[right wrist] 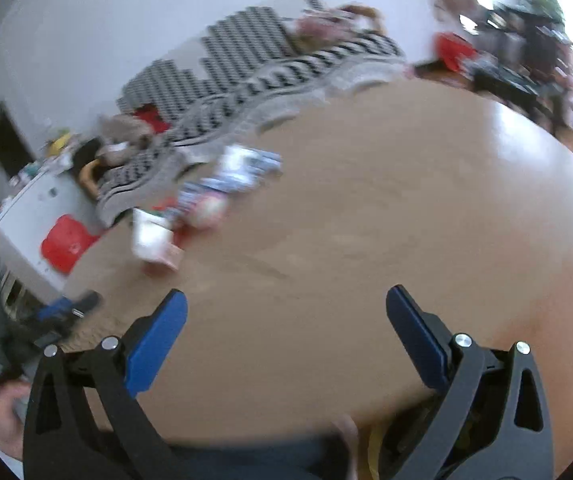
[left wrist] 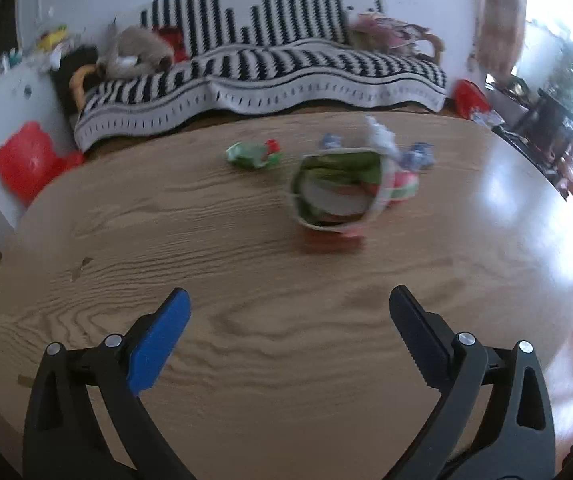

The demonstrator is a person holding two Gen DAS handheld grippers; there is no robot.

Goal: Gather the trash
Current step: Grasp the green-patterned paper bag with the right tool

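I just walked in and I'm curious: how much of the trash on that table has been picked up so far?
Some looks done: the small bin on the wooden table already holds wrappers. Nothing is in hand: the left gripper and right gripper are both open and empty. Left: a green wrapper, blue-and-white wrappers and a white crumpled piece lie outside the bin.

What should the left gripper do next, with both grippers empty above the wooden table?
Probably carry the left gripper forward to the crumpled green wrapper with the red end. It lies alone on the oval wooden table, left of the small white-rimmed basket that already holds trash, and the left gripper's fingers are spread wide with nothing between them.
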